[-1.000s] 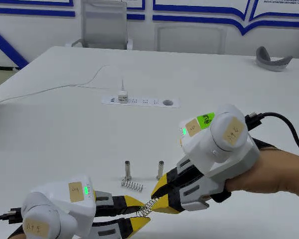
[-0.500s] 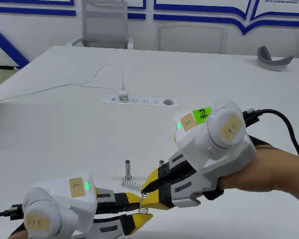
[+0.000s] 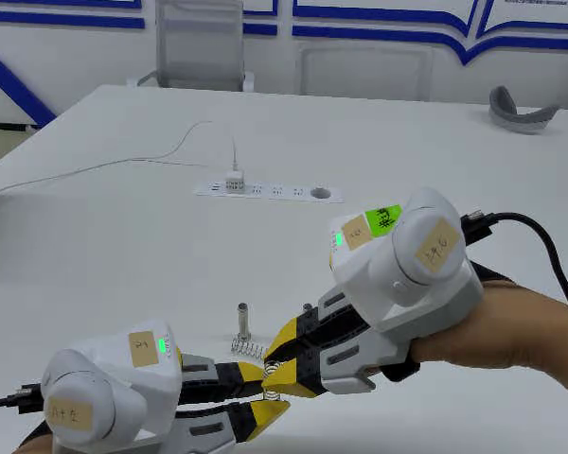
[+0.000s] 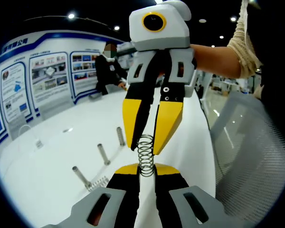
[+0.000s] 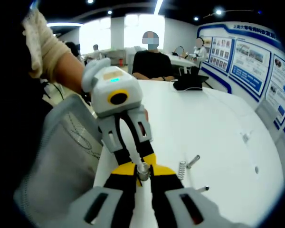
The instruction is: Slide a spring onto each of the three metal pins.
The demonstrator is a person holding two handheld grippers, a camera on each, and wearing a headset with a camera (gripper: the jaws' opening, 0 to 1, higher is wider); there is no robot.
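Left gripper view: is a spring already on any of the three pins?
No, the three metal pins stand bare, and a loose spring lies flat on the table beside the nearest one.

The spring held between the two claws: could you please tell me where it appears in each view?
Head view: held spring low centre, below the pin.
Left gripper view: held spring dead centre, upright.
Right gripper view: held spring low centre, end-on.
Shared landmark: loose spring lying by a pin.
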